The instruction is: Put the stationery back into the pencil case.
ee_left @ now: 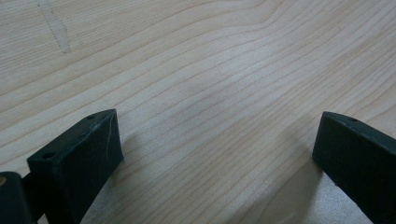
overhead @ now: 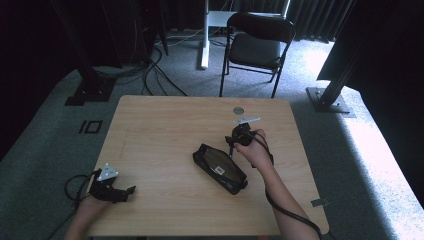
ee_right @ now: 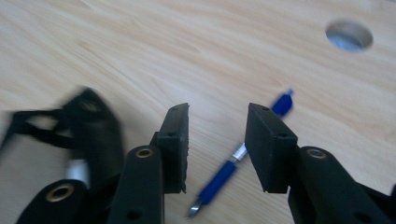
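While the right gripper (ee_right: 217, 140) is hovering low over the wooden table (overhead: 160, 130), its two black jaws are standing apart with a blue pen (ee_right: 233, 163) lying on the wood in the gap between them, not yet pinched. That pen is running diagonally through the centre of the right gripper view, its metal tip pointing toward the bottom of the frame and its blue end toward the upper right, below a round hole (ee_right: 349, 34) in the tabletop. A black pouch (overhead: 220, 168) is lying just right of centre in the high view; it is showing as a dark blur at the left of the right gripper view.

Judging by its build, the pen is looking light, stiff and smooth, so it is likely to roll or slip; taking it across the blue barrel near the middle seems the safest hold.

At the lower left of the high view, the left gripper (overhead: 116, 191) is resting near the table's edge, jaws spread wide over bare wood, holding nothing.
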Available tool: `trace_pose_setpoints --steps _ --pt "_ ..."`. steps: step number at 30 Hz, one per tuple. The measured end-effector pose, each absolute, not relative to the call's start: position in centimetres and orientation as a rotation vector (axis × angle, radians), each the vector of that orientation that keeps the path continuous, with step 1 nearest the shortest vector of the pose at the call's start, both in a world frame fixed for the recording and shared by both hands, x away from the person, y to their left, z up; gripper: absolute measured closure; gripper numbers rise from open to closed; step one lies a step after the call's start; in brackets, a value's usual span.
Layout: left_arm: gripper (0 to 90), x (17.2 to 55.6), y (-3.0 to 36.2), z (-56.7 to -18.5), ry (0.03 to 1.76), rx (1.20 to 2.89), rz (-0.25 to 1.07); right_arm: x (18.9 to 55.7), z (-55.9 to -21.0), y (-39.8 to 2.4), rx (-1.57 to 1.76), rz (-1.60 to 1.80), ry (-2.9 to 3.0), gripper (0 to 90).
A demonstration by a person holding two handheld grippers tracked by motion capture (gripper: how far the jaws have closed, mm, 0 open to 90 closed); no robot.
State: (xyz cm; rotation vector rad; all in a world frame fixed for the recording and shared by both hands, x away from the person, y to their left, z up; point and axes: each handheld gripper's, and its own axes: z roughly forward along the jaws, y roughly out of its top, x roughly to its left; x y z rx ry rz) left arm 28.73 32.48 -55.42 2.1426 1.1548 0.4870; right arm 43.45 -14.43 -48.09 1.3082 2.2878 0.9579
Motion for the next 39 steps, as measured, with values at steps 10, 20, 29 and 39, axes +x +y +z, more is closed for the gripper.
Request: trace_pose_setpoints --steps 10,20,29,39 --pt "1.6 28.7 32.5 -55.4 1.155 2.143 0.487 46.2 -52.1 -14.8 1.479 0.850 2.264 57.1" --pt "1.6 28.7 32.5 -55.4 1.155 2.142 0.487 46.8 -53.2 -14.7 1.503 0.812 2.284 63.1" --pt "1.6 28.7 32.5 -55.4 1.155 2.142 0.487 46.9 -53.1 -14.1 1.465 0.804 2.339 75.8" --pt "1.6 28.7 32.5 -55.4 1.155 2.142 0.487 47.0 -52.6 -14.3 1.527 0.870 2.330 79.3"
